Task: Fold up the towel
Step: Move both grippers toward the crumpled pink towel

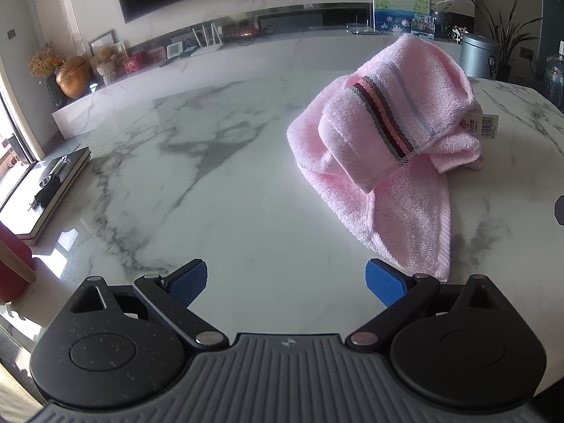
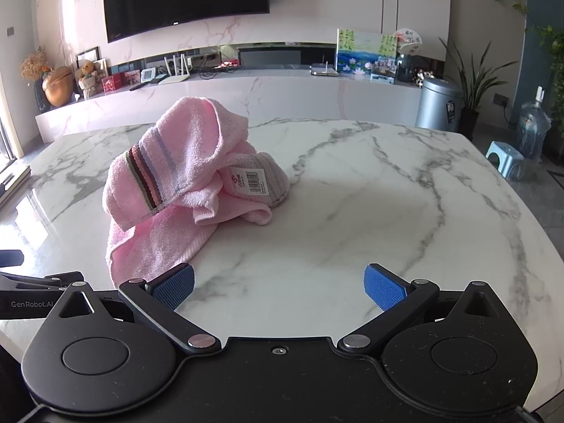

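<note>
A pink towel with a dark striped band and a barcode tag lies crumpled in a heap on the white marble table. It also shows in the right wrist view, left of centre. My left gripper is open and empty, low over the table, with the towel's near corner just beyond its right finger. My right gripper is open and empty, with the towel's near edge touching or just past its left finger. The left gripper's body shows at the left edge of the right wrist view.
A stack of books with a pen lies at the table's left edge beside a red object. Beyond the table stand a long marble TV console with ornaments, a metal bin, a plant, a water jug and a blue stool.
</note>
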Demonstrator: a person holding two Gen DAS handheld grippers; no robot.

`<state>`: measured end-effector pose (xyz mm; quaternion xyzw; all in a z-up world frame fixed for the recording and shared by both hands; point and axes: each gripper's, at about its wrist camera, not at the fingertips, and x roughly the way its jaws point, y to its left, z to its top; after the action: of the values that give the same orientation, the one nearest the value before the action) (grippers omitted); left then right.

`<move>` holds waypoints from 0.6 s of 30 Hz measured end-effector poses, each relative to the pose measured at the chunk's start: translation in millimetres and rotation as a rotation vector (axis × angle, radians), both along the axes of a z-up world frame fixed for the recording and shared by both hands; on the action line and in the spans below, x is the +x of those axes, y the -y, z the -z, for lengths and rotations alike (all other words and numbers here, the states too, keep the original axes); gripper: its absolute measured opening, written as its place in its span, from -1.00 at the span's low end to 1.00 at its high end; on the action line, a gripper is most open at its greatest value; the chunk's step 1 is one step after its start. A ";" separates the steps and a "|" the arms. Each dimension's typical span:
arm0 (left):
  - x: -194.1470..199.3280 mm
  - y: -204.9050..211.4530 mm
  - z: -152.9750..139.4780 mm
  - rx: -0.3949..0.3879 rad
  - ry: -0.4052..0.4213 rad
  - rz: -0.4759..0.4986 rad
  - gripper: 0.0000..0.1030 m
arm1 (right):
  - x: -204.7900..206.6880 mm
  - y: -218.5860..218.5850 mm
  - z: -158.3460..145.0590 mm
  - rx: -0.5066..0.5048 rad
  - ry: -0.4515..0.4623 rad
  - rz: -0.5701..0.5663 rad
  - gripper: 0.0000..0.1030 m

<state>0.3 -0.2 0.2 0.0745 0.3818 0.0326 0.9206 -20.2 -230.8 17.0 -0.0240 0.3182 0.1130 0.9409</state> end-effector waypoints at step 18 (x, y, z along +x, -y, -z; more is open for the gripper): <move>-6.1 13.2 6.2 0.002 -0.080 0.042 0.90 | 2.3 2.8 18.7 0.001 -0.099 0.004 0.99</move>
<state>-5.8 -13.3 -6.0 0.0847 0.4165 0.0110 0.9051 -17.9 -233.6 -1.8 -0.0172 0.3644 0.1126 0.9242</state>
